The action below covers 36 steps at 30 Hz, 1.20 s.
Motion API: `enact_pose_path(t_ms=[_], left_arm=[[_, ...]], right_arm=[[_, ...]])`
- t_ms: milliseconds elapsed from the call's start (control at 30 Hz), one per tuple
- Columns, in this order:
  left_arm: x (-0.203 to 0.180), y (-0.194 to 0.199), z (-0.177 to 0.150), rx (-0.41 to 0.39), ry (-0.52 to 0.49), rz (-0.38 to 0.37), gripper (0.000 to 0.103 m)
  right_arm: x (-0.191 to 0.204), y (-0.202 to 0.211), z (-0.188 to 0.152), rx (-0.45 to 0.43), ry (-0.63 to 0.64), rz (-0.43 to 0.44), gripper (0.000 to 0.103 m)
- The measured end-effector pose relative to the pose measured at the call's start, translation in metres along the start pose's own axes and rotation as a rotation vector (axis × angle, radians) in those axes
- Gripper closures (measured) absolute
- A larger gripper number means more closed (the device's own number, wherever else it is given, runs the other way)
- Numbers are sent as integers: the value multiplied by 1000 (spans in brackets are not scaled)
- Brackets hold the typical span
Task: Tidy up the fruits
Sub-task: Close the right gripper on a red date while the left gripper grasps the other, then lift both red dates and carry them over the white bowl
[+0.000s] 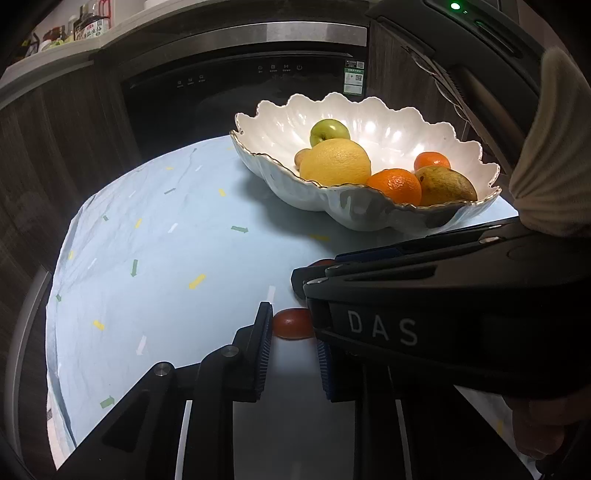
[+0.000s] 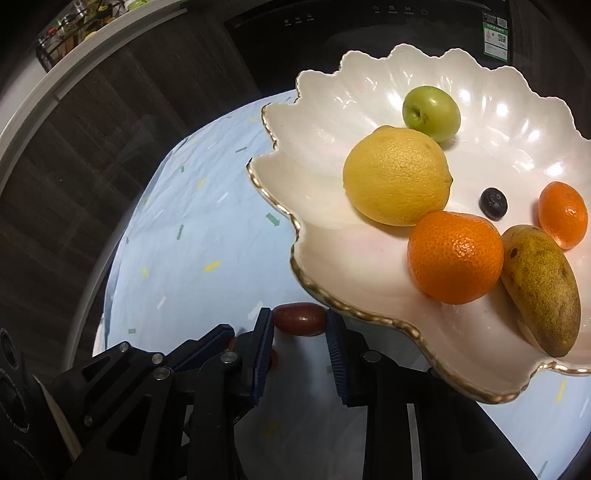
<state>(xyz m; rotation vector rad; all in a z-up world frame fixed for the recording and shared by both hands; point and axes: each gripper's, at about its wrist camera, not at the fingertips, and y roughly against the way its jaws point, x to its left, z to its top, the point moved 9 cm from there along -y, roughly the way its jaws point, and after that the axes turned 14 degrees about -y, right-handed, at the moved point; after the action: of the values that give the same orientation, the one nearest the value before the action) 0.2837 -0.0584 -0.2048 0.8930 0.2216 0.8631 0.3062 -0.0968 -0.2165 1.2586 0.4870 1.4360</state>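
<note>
Right gripper (image 2: 300,334) jaws closed on a red jujube (image 2: 300,318) at the tips, just beside the scalloped white bowl (image 2: 332,110) rim; left gripper (image 1: 293,345) jaws set narrow, another red jujube (image 1: 293,324) at its tips on the blue bench (image 1: 166,258), contact unclear; bowl holds lemon (image 2: 397,175), green apple (image 2: 431,112), two tangerines (image 2: 456,256), mango (image 2: 543,290), blueberry (image 2: 493,204).

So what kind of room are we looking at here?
Most likely a home kitchen: a built-in appliance with touch buttons, a shelf of bottles, and a fruit bowl on a small table.
</note>
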Motion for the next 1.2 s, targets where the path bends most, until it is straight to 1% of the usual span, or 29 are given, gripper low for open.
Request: enact_pose_path(t_ms=[300, 633, 900, 1200], left_arm=[[11, 7, -6, 4, 16, 39, 81], [16, 34, -6, -14, 12, 84, 81], [11, 59, 2, -36, 9, 115, 81], [1, 82, 22, -67, 2, 137, 81]], right_arm=[[6, 12, -3, -27, 23, 6, 73], [19, 36, -10, -57, 43, 31, 73], [21, 67, -14, -100, 57, 47, 73], [11, 103, -14, -147, 47, 53, 73]])
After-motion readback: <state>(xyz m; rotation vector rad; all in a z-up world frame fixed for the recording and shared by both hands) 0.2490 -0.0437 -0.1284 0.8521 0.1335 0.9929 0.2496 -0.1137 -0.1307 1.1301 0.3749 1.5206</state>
